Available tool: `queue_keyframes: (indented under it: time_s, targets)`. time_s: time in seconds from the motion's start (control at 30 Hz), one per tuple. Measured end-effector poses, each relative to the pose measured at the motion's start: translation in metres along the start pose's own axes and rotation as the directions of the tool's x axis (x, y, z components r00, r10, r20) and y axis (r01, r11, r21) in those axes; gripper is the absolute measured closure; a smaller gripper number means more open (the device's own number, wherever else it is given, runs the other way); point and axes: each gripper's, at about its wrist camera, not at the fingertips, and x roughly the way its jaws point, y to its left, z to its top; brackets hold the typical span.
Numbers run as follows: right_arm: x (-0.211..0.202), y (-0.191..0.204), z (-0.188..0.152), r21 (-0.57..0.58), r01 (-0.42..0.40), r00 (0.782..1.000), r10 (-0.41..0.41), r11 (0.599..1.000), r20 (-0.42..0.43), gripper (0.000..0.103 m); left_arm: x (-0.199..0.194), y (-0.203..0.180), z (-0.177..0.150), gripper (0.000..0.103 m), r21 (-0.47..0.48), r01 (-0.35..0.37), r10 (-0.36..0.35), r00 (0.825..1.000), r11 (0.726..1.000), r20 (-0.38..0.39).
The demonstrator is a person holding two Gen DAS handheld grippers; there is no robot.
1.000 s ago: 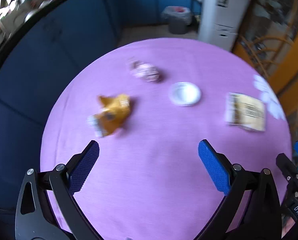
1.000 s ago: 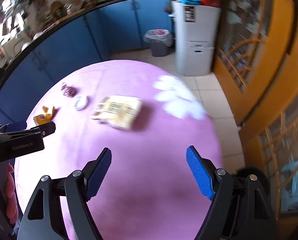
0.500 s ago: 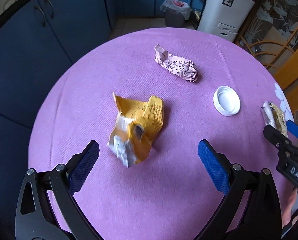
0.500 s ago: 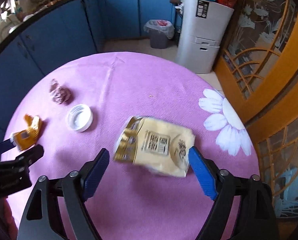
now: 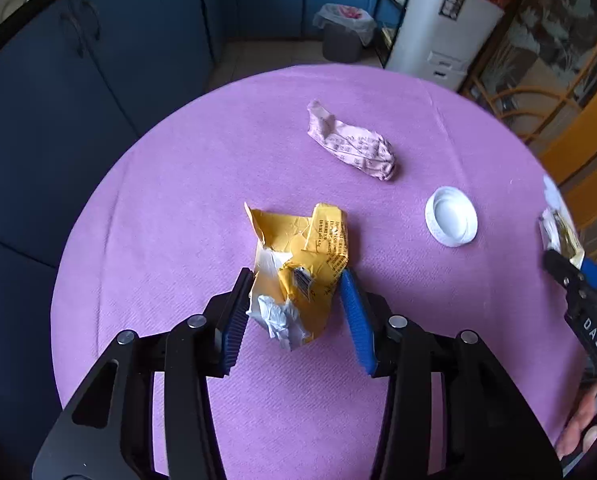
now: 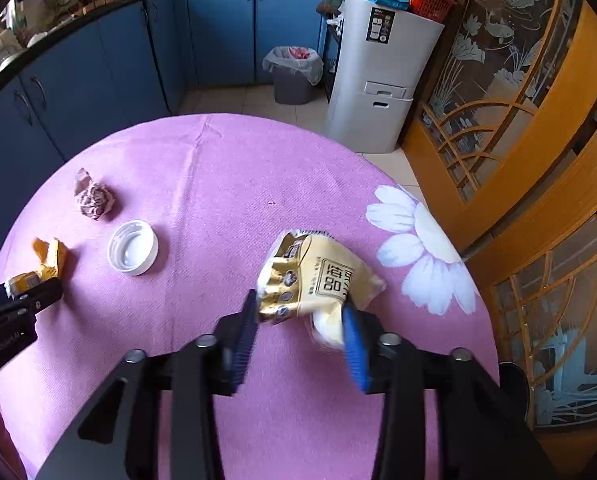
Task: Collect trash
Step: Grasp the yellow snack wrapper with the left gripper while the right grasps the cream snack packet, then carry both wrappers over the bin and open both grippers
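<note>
Left wrist view: left gripper (image 5: 294, 300), earlier spread wide, now clamps the crumpled yellow paper wrapper (image 5: 300, 264) near the round purple-clothed table (image 5: 178, 184)'s centre; crumpled pink wrapper (image 5: 352, 146) and white plastic lid (image 5: 451, 222) remain uncollected. Right wrist view: right gripper (image 6: 300, 326), previously open, now pinches the cream snack bag (image 6: 318, 276) beside the right edge.

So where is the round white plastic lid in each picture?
Left wrist view: the round white plastic lid lies on the purple tablecloth, right of the crumpled yellow wrapper that the left gripper is closed on.
Right wrist view: the lid lies at the left, far from the right gripper.
Shared landmark: the crumpled pink wrapper, just beyond the lid.
</note>
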Motion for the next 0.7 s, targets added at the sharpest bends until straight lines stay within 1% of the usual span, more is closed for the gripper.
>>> queue_keyframes:
  time_s: [0.13,0.27,0.37,0.5,0.6,0.7]
  targets:
    - [-0.017,-0.009,-0.004,0.008,-0.018,0.999,0.017,1.000,0.036,0.072,-0.014,0.002,-0.006,0.058,-0.009,0.012,-0.012,1.000,1.000,0.018]
    - [-0.033,-0.019,-0.009,0.020,-0.041,0.998,0.040,0.999,0.054,0.072,-0.028,-0.007,-0.009,0.059,0.000,0.022,-0.022,0.999,1.000,0.035]
    - [-0.043,-0.029,-0.014,0.032,-0.049,0.997,0.047,0.998,0.066,0.072,-0.040,-0.023,-0.013,0.059,0.034,0.025,-0.026,0.998,0.999,0.054]
    - [-0.056,-0.046,-0.023,0.055,-0.051,0.995,0.047,0.997,0.084,0.072,-0.050,-0.058,-0.017,0.059,0.096,0.030,-0.037,0.997,0.995,0.073]
    - [-0.065,-0.063,-0.034,0.080,-0.044,0.995,0.036,0.996,0.094,0.072,-0.055,-0.083,-0.022,0.059,0.139,0.035,-0.046,0.996,0.990,0.078]
    - [-0.073,-0.088,-0.044,0.120,-0.035,0.995,0.023,0.992,0.100,0.072,-0.057,-0.107,-0.028,0.058,0.179,0.038,-0.053,0.995,0.983,0.079]
